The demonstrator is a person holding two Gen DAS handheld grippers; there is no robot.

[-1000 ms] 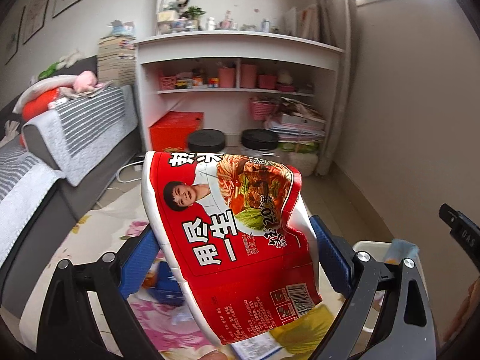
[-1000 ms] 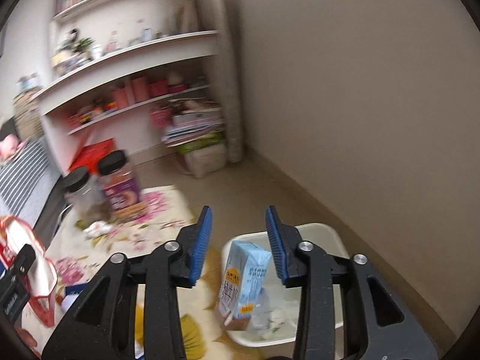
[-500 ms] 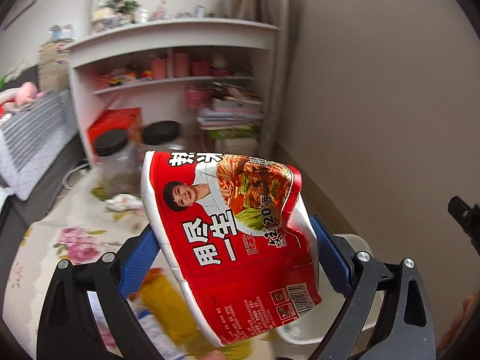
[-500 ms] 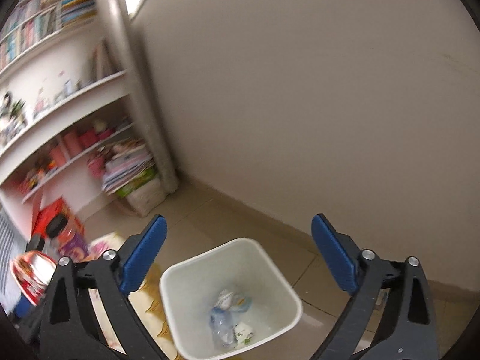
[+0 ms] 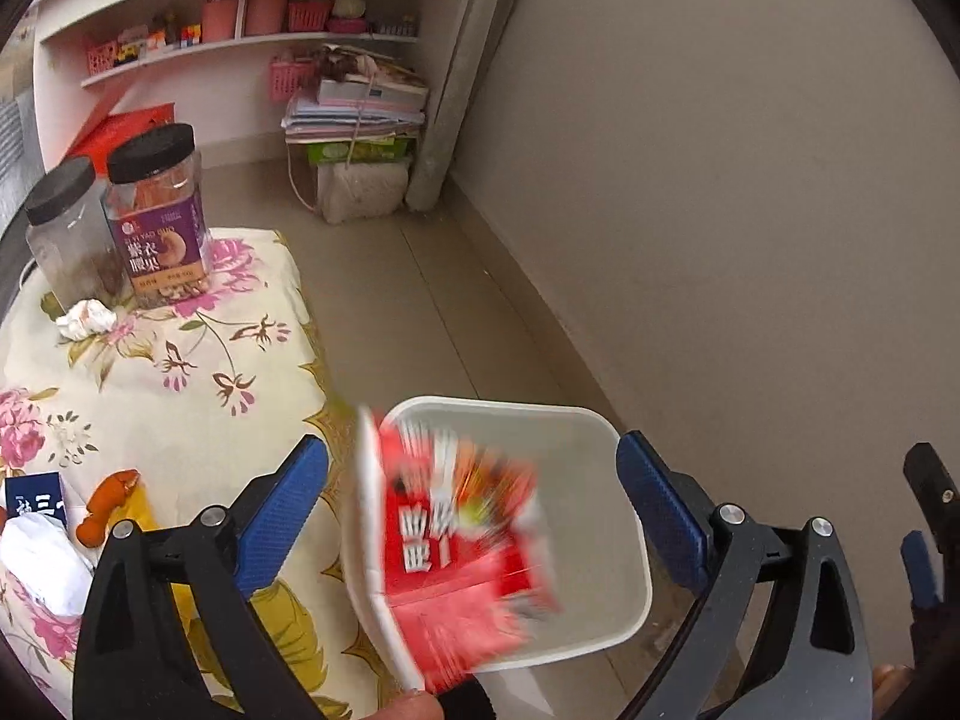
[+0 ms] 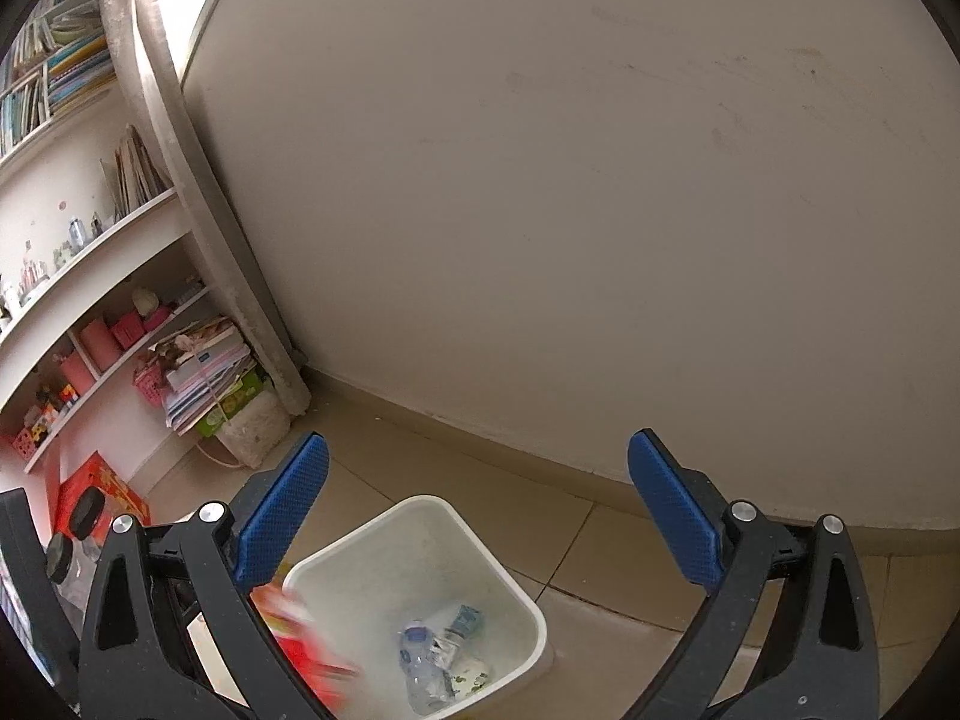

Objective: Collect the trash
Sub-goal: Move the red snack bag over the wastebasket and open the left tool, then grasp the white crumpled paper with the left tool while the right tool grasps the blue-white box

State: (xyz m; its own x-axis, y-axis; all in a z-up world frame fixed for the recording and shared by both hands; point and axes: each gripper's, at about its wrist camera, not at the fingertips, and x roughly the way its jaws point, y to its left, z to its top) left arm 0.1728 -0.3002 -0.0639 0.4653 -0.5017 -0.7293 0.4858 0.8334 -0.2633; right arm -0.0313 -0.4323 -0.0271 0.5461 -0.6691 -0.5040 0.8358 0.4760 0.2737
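A red noodle bowl (image 5: 462, 552), motion-blurred, is loose in the air over the white trash bin (image 5: 606, 432), between the wide-open fingers of my left gripper (image 5: 474, 516). It also shows as a red blur (image 6: 306, 642) at the bin's near rim in the right wrist view. My right gripper (image 6: 480, 510) is open and empty above the bin (image 6: 432, 516), which holds a plastic bottle (image 6: 420, 660) and a small blue carton (image 6: 465, 621). A crumpled white tissue (image 5: 87, 318) lies on the floral table (image 5: 198, 396).
Two black-lidded jars (image 5: 159, 216) stand at the table's far edge. A blue box (image 5: 36, 504), an orange scrap (image 5: 108, 504) and white paper (image 5: 36, 564) lie near the left edge. Shelves (image 5: 252, 42), stacked papers (image 5: 354, 102) and a bare wall (image 5: 720, 180) lie beyond.
My left gripper swung right over the bin, opened and let go of the red noodle bowl, which is dropping. My right gripper opened and the blue carton now lies in the bin.
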